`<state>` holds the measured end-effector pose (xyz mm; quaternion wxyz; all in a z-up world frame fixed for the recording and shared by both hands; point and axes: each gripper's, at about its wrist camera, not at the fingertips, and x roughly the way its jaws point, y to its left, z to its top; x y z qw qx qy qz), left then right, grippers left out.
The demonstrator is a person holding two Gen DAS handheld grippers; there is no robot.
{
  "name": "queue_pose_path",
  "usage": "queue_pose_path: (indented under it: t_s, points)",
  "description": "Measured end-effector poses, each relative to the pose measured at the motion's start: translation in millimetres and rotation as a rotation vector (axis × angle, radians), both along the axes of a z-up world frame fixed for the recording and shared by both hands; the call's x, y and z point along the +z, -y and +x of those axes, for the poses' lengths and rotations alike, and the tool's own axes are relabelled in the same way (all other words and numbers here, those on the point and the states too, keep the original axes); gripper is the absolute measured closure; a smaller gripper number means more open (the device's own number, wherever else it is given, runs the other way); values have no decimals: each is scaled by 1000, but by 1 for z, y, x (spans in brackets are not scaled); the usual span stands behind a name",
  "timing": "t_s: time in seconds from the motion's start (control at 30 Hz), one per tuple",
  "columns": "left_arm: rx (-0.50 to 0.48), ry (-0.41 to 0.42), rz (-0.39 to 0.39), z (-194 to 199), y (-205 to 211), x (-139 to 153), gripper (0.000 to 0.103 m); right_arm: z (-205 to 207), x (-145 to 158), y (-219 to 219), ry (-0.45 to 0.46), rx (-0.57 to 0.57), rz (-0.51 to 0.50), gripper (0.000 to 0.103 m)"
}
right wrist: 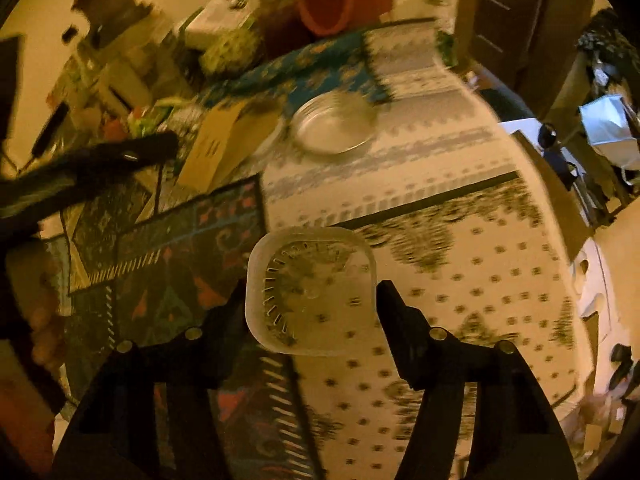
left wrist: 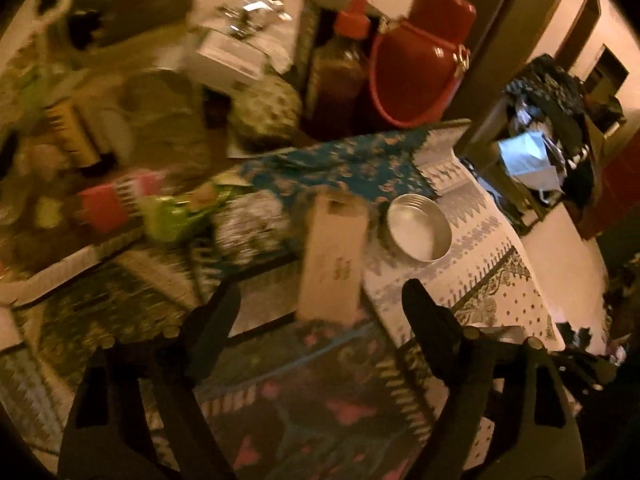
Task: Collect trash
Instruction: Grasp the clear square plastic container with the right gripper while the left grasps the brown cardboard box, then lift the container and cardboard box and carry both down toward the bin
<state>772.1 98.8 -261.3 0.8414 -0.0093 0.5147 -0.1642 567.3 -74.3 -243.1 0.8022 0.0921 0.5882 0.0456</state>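
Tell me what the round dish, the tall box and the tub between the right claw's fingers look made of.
Round dish: likely metal, shiny silver rim. Tall box: looks like plain brown cardboard, matte. Tub: probably translucent frosted plastic, since the tablecloth pattern shows through it.

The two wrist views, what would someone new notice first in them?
Probably the clear square plastic tub between the right gripper's fingers, over the patterned tablecloth. Next, the tall brown cardboard carton just ahead of the open left gripper, with a round shiny metal tin at its right. At the back, a big red plastic bucket beside a red-capped brown bottle stands out.
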Motion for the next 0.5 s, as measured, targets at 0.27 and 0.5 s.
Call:
queue_pose_path:
  t_s: [0.27, 0.5]
  points:
    - [-1, -104, 43, 36, 30, -42, 42, -9, 25, 36, 62, -87, -8, 45]
    - [21, -84, 91, 24, 36, -32, 64, -21, 44, 49, 115, -90, -15, 45]
